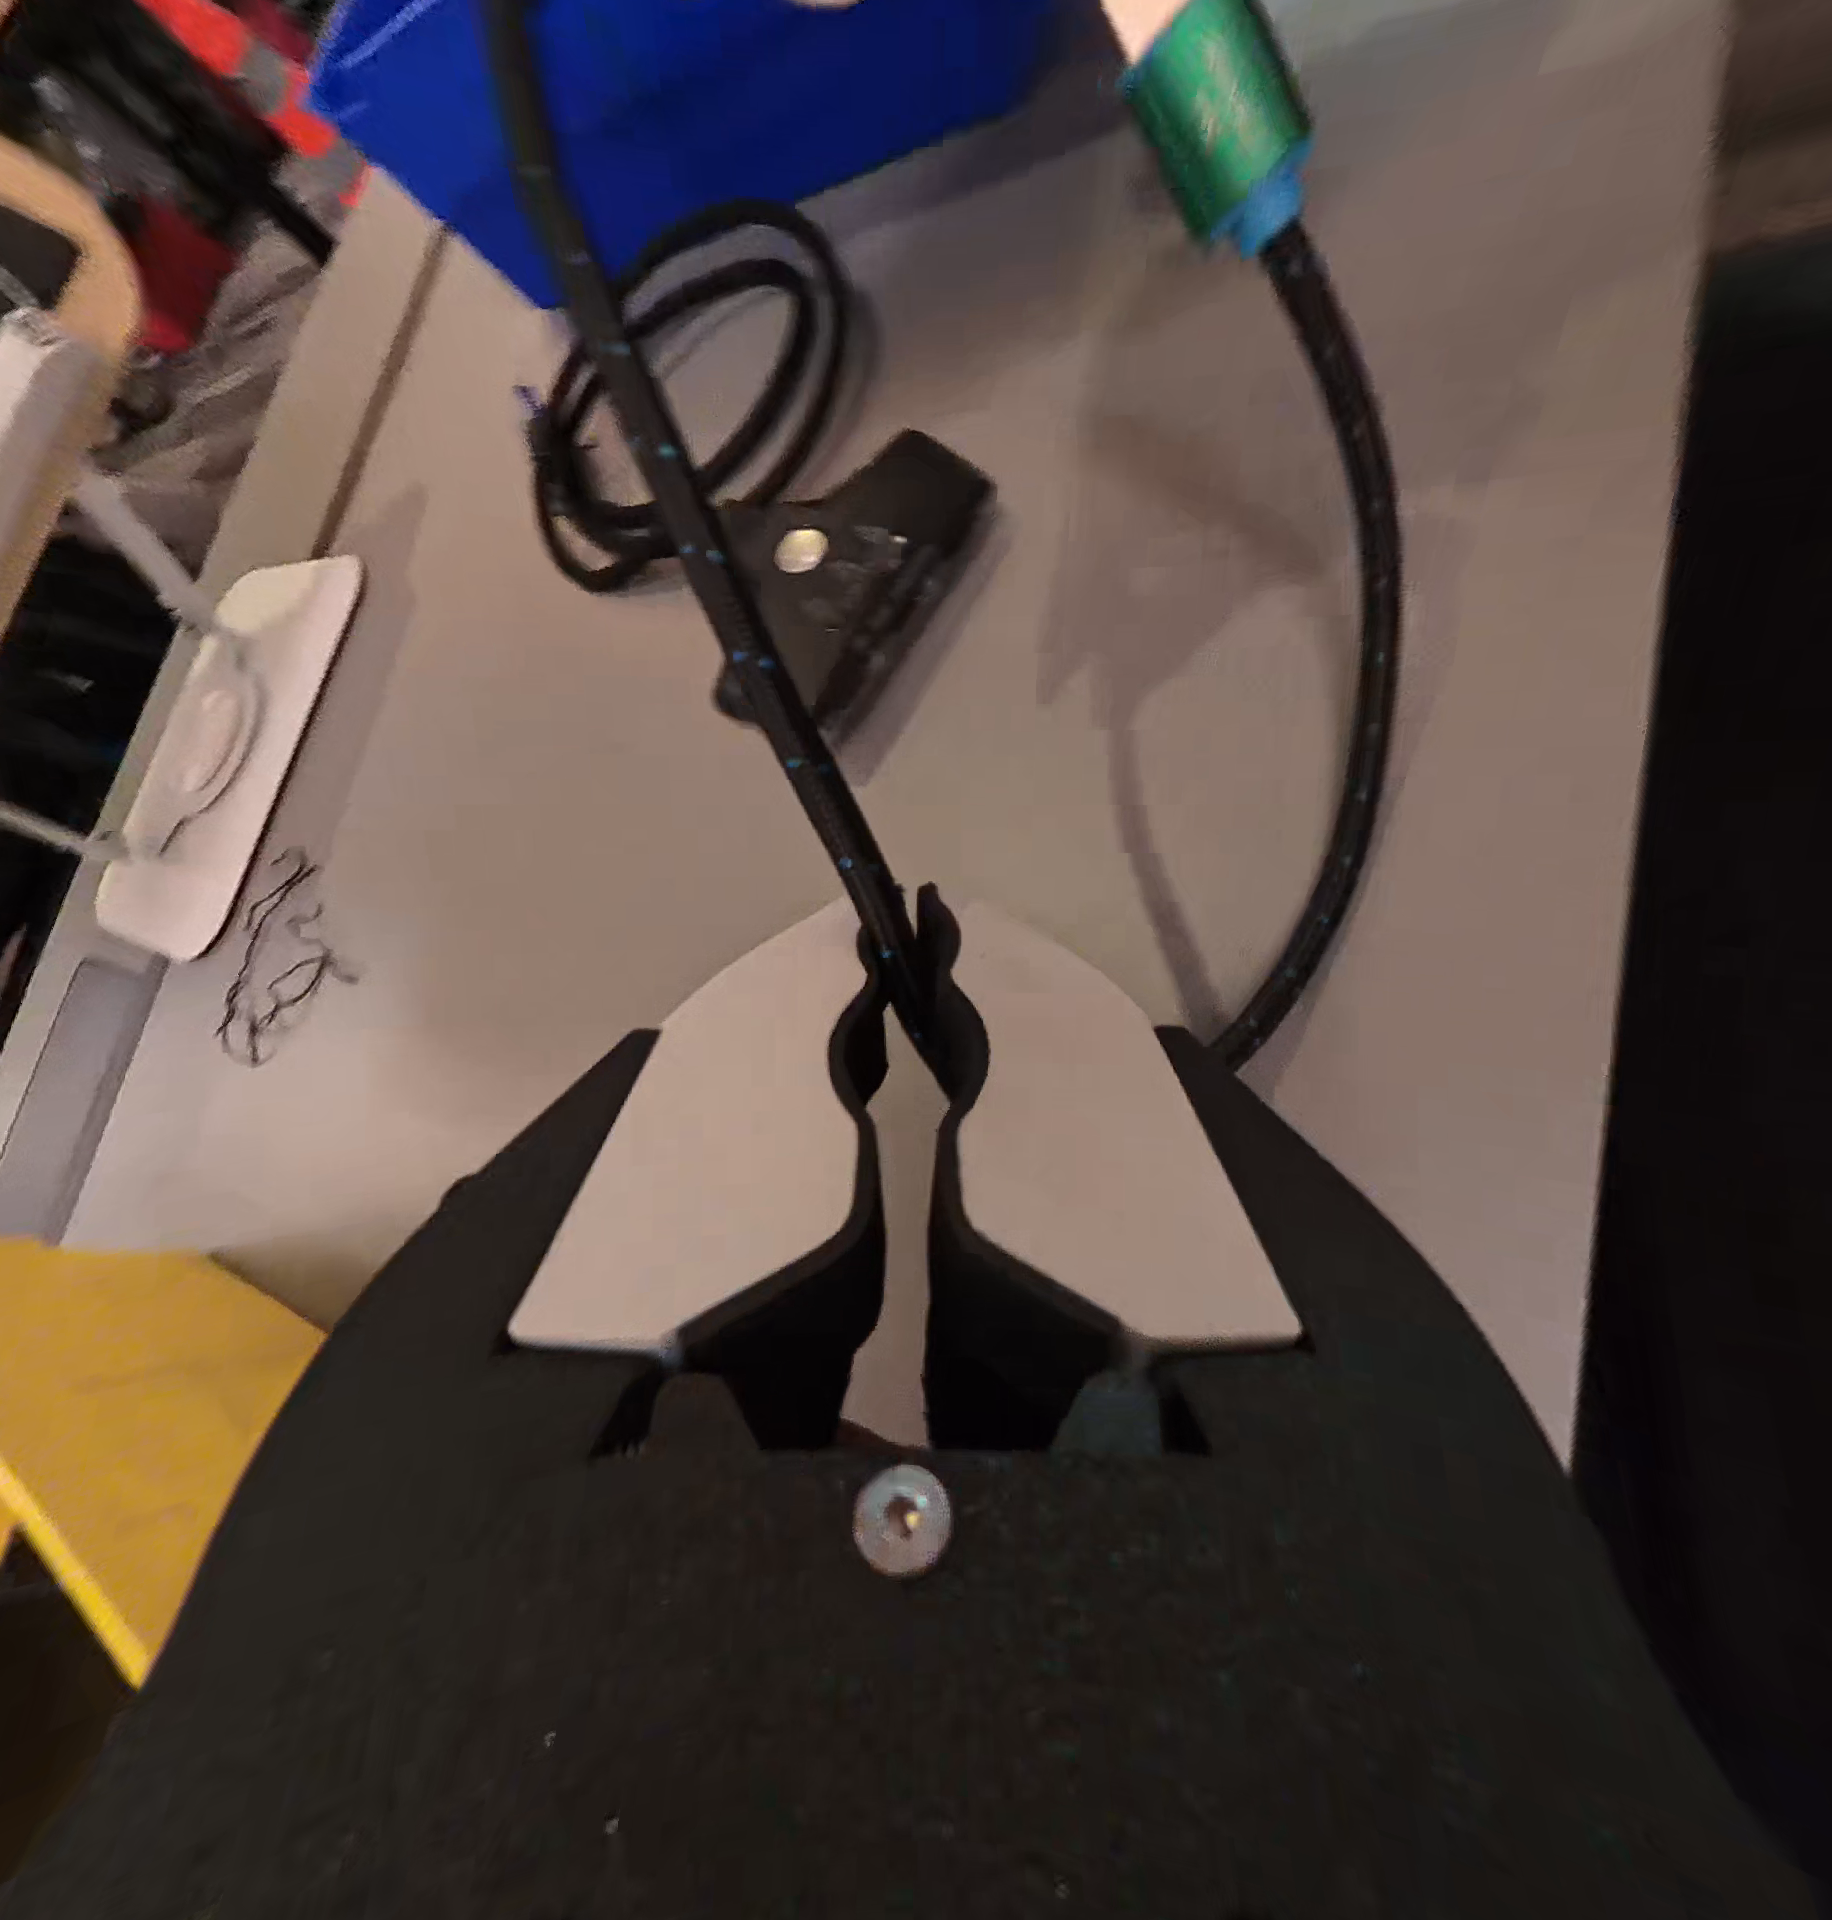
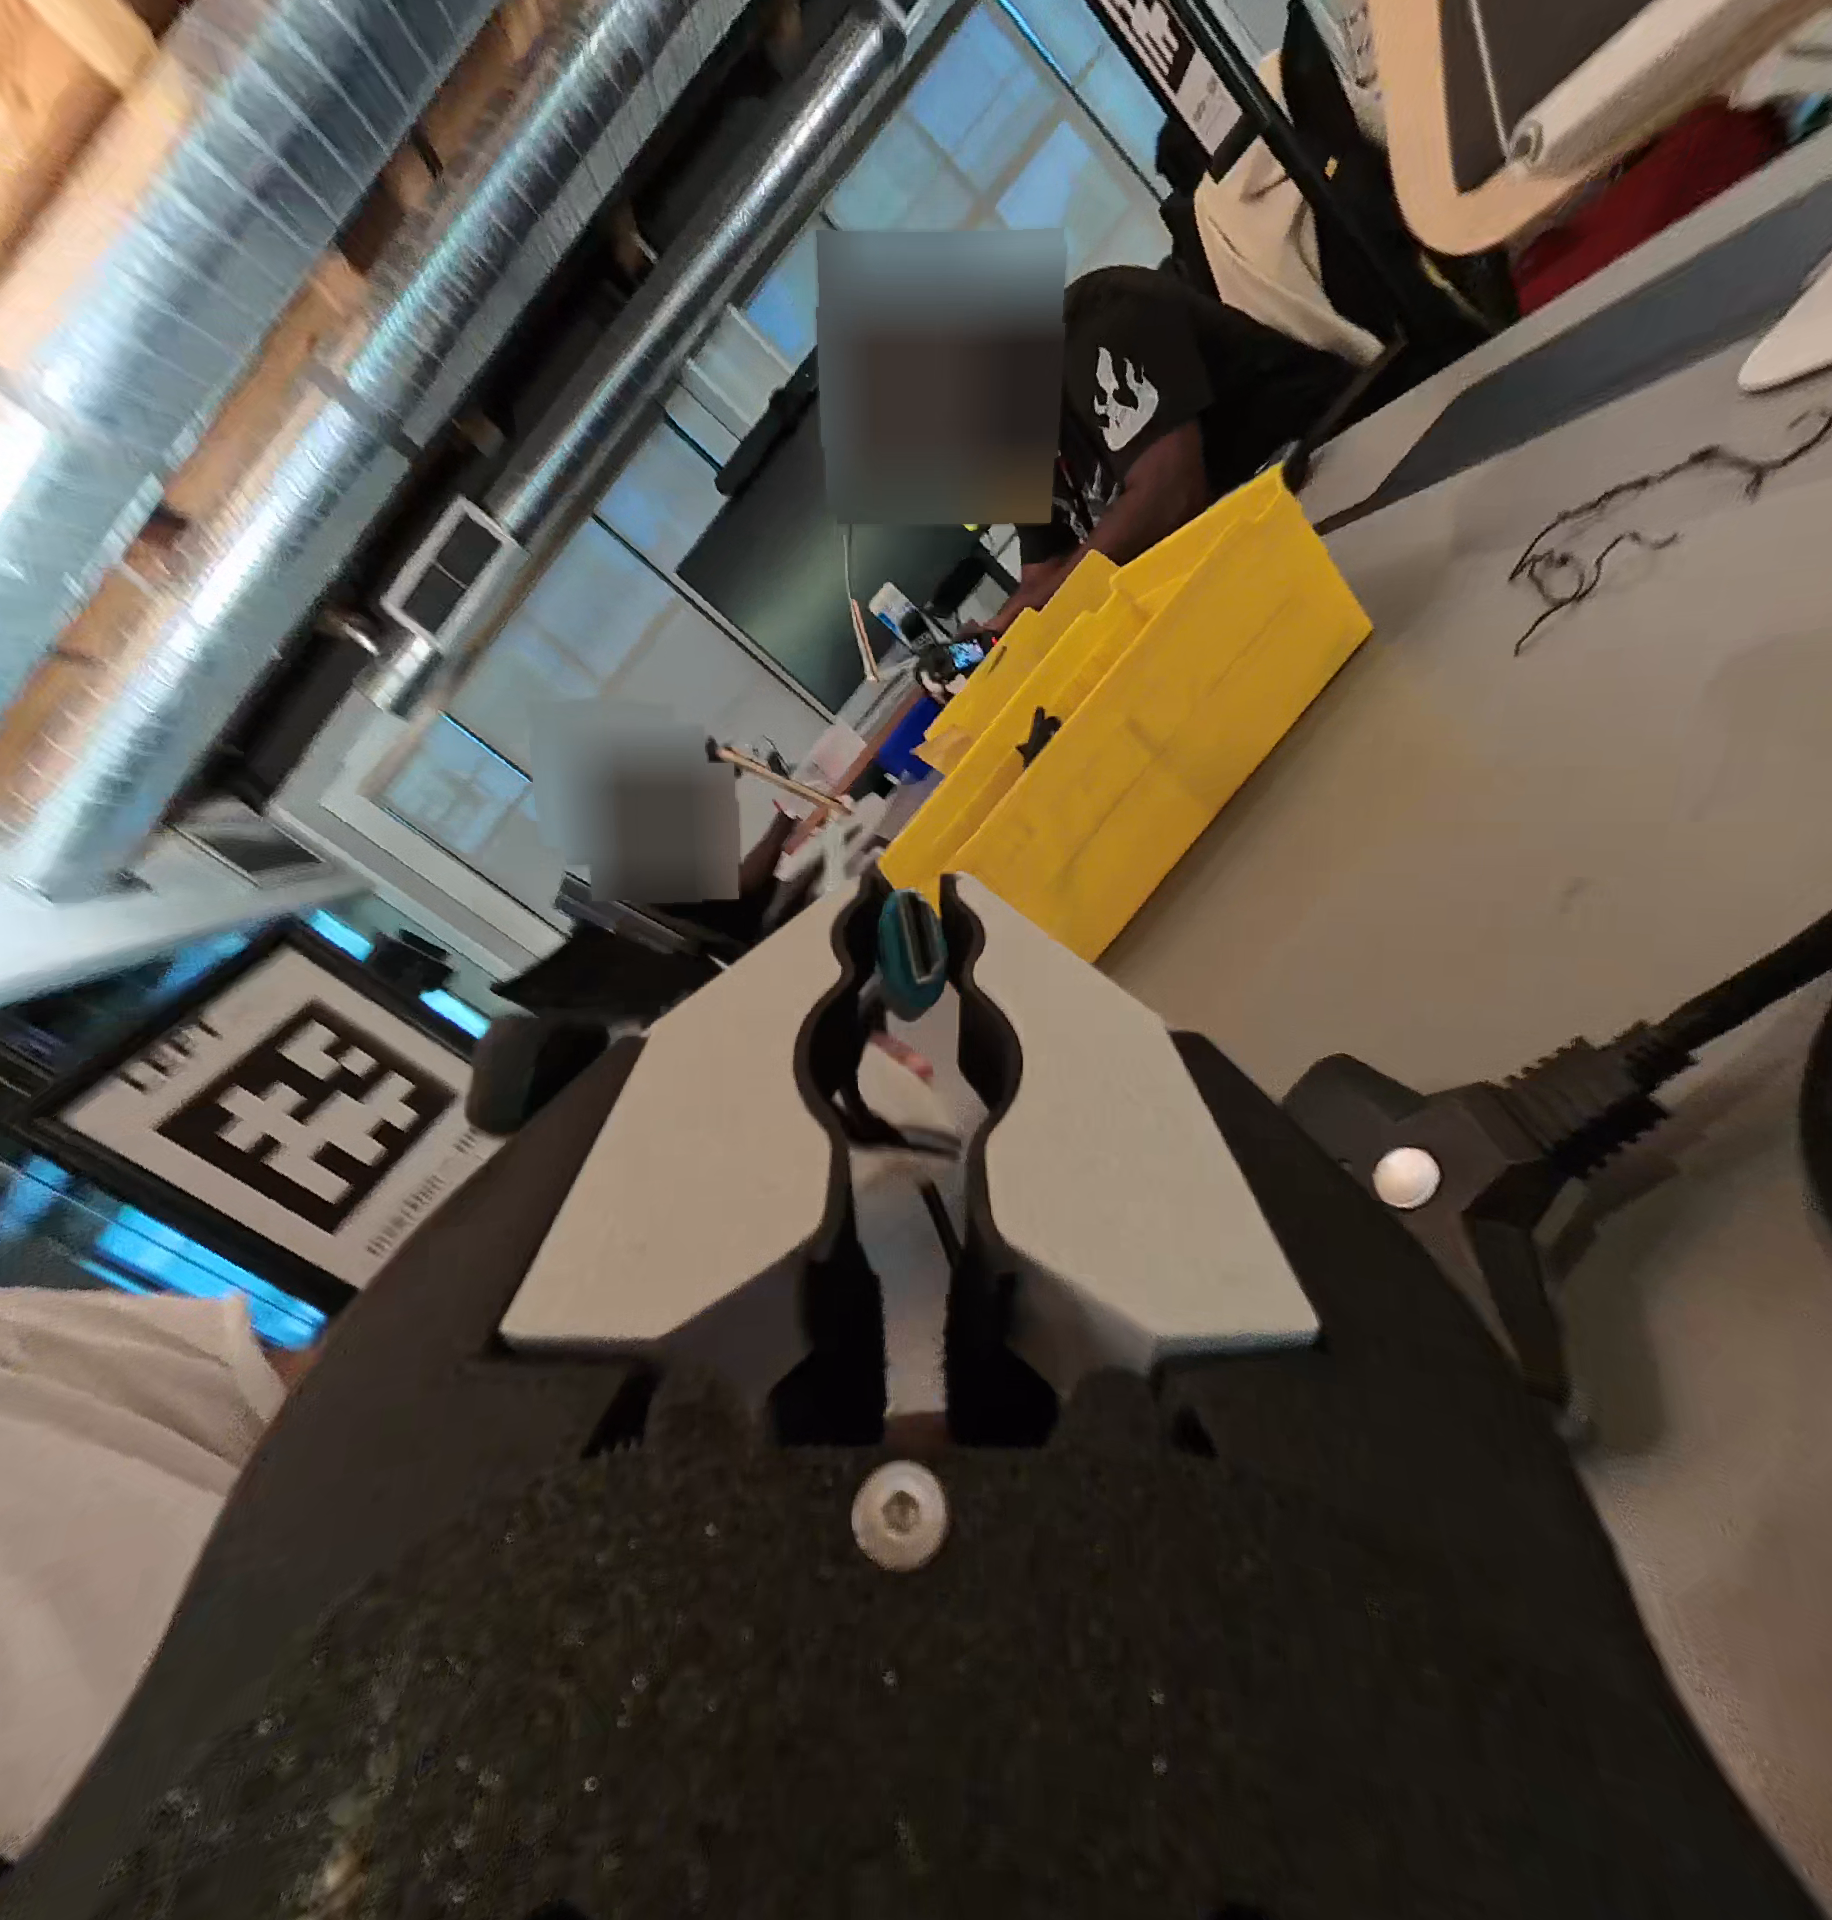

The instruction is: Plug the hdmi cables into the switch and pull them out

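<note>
Here, left gripper (image 1: 907,977) jaws pinching braided cable (image 1: 777,717), right gripper (image 2: 910,940) jaws clamping teal plug (image 2: 910,951), switch (image 1: 870,582) unlabelled.

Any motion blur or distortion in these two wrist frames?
Left wrist view: green plug and blue bin smeared, switch fairly sharp. Right wrist view: ducts streaked, left gripper and right gripper crisp; fisheye bends edges.

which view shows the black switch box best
The left wrist view: the switch box lies whole on the grey table, partly crossed by the braided cable. The right wrist view catches only one end beside the right tool.
</note>
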`<state>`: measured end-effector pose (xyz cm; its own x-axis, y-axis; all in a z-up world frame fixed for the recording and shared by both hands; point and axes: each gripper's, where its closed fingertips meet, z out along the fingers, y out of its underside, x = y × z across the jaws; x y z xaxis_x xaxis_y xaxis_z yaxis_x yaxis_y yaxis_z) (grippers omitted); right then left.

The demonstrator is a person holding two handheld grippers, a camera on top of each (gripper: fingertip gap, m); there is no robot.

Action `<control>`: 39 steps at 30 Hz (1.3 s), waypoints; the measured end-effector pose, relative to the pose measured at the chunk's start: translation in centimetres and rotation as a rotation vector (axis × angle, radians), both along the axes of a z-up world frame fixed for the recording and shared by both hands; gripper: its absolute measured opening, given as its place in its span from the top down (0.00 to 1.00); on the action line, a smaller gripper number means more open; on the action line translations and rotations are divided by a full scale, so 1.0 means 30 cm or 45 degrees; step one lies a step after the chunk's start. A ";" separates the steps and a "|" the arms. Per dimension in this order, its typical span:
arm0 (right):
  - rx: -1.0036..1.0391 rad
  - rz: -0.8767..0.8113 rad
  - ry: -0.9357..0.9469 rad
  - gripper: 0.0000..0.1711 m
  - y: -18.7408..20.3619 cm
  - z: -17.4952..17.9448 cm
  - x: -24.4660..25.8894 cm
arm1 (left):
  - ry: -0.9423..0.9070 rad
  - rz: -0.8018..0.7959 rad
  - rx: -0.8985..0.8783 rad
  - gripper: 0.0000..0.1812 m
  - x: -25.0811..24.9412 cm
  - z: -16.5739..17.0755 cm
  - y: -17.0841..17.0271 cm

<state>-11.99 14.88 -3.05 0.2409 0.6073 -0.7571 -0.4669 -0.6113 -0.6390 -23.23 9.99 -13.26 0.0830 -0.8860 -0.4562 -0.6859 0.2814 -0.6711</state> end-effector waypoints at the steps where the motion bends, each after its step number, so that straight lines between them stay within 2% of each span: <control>1: -0.050 0.006 0.071 0.94 0.015 0.002 -0.008 | 0.045 -0.041 -0.004 0.98 0.008 -0.018 -0.019; 3: -0.131 0.027 0.193 0.95 0.038 0.003 -0.030 | 0.165 -0.067 0.034 0.98 0.006 -0.059 -0.024; 5: -0.144 0.016 0.171 0.95 0.051 -0.012 -0.045 | 0.209 -0.018 0.051 0.97 -0.010 -0.080 -0.001; 8: -0.126 -0.025 0.084 0.94 0.054 -0.030 -0.040 | 0.108 0.152 -0.074 0.96 -0.035 -0.077 0.053; 10: -0.133 -0.067 0.072 0.94 0.060 -0.039 -0.040 | 0.035 0.217 -0.069 0.90 -0.033 -0.059 0.083; 11: -0.156 -0.085 0.059 0.94 0.066 -0.053 -0.043 | -0.016 0.228 -0.032 0.84 -0.020 -0.039 0.091; 16: -0.306 -0.121 0.137 0.94 0.076 -0.120 -0.074 | -0.096 0.216 0.035 0.77 0.053 0.018 0.086; 19: -0.369 -0.059 0.231 0.94 0.061 -0.133 -0.109 | -0.160 0.235 0.027 0.79 0.082 0.046 0.105; 22: -0.362 -0.042 0.181 0.94 0.049 -0.148 -0.133 | -0.185 0.239 -0.001 0.93 0.080 0.062 0.118; 24: -0.337 -0.031 0.155 0.94 0.043 -0.141 -0.140 | -0.200 0.234 -0.011 0.96 0.073 0.068 0.123; 26: -0.310 -0.025 0.123 0.95 0.039 -0.138 -0.145 | -0.189 0.194 -0.058 0.96 0.071 0.065 0.110; 29: -0.264 -0.002 0.117 0.94 0.032 -0.123 -0.152 | -0.154 0.083 0.000 0.96 0.074 0.070 0.072; 33: -0.252 0.028 0.062 0.94 0.030 -0.142 -0.174 | -0.050 -0.060 0.028 0.96 0.107 0.019 0.001; 39: -0.292 0.024 0.131 0.94 0.042 -0.139 -0.153 | -0.151 0.096 -0.044 0.96 0.088 0.043 0.070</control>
<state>-16.57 16.12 -7.21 0.1459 0.4207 -0.8954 -0.5095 -0.7439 -0.4326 -20.59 12.07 -11.96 0.2016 -0.8901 -0.4087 -0.6195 0.2073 -0.7571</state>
